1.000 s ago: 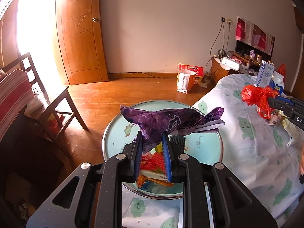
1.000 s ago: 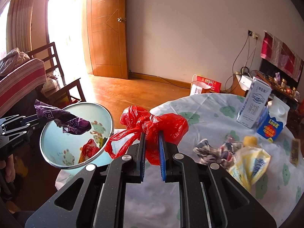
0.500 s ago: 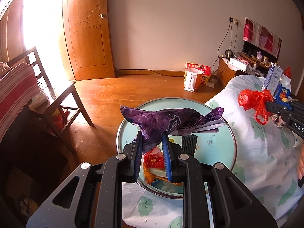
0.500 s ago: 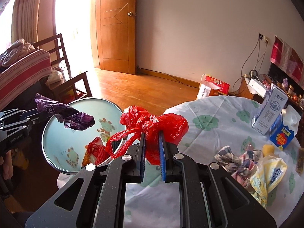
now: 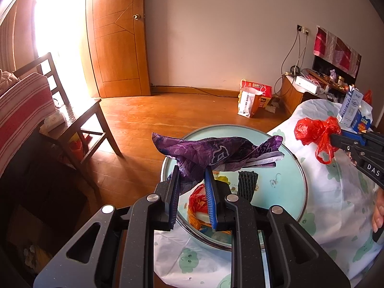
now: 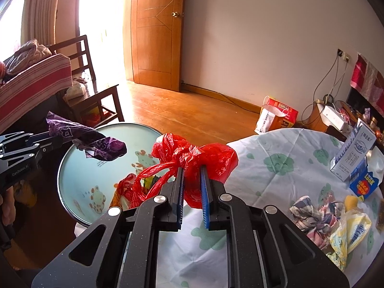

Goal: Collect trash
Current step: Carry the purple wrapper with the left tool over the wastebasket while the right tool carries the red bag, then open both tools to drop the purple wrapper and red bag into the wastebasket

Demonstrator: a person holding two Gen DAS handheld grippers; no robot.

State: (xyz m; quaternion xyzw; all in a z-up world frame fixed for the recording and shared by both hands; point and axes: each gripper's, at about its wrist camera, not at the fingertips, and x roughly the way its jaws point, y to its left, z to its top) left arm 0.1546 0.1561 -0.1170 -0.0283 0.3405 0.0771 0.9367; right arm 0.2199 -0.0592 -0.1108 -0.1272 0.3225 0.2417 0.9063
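My left tool [image 5: 192, 182] is clamped on one purple wrapper [image 5: 216, 151], held over the basin [image 5: 288, 192] for dropping. Right tool [image 6: 192, 175] is pinched tight on one red bag [image 6: 201, 156], at the basin's rim above the desk [image 6: 276, 175]. Two cartons [image 6: 352, 153] stand beyond.

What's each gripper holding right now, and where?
Left gripper pinches the purple wrapper at its lower end. Right gripper clamps the knotted red plastic bag below its knot.
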